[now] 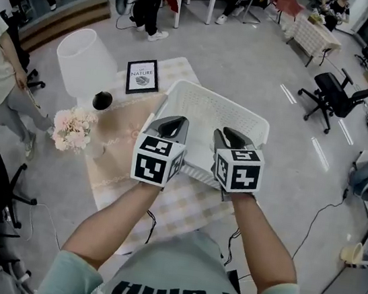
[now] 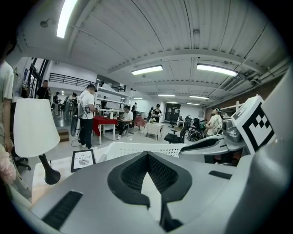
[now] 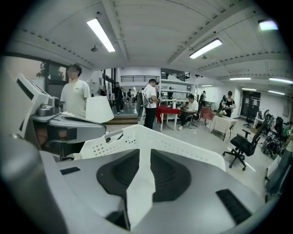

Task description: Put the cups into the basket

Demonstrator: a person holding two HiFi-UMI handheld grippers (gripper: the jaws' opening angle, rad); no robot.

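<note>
Two tools hang over the near rim of the basket (image 1: 207,105), side by side, and neither is carrying anything. The left tool (image 1: 171,129) has its jaws pressed together. The right tool (image 1: 234,140) shows a thin slit between its jaws, with only the basket's white perforated wall seen through it. And the cups? None on show in any view: what the tools leave visible of the basket's inside looks bare, and the checked surface (image 1: 183,204) in front of the basket shows none either, so they may be hidden under the tools or out of frame. The job now, I'd say, is to find a cup first, then spread the jaws wide before coming down, straddling the cup's wall instead of nudging it. Carry it above the basket rim, lower it right inside, then let go. Mind the lamp (image 1: 86,61) and the flowers (image 1: 72,127) left of the basket, which would be easy to clip on a sweep.
</note>
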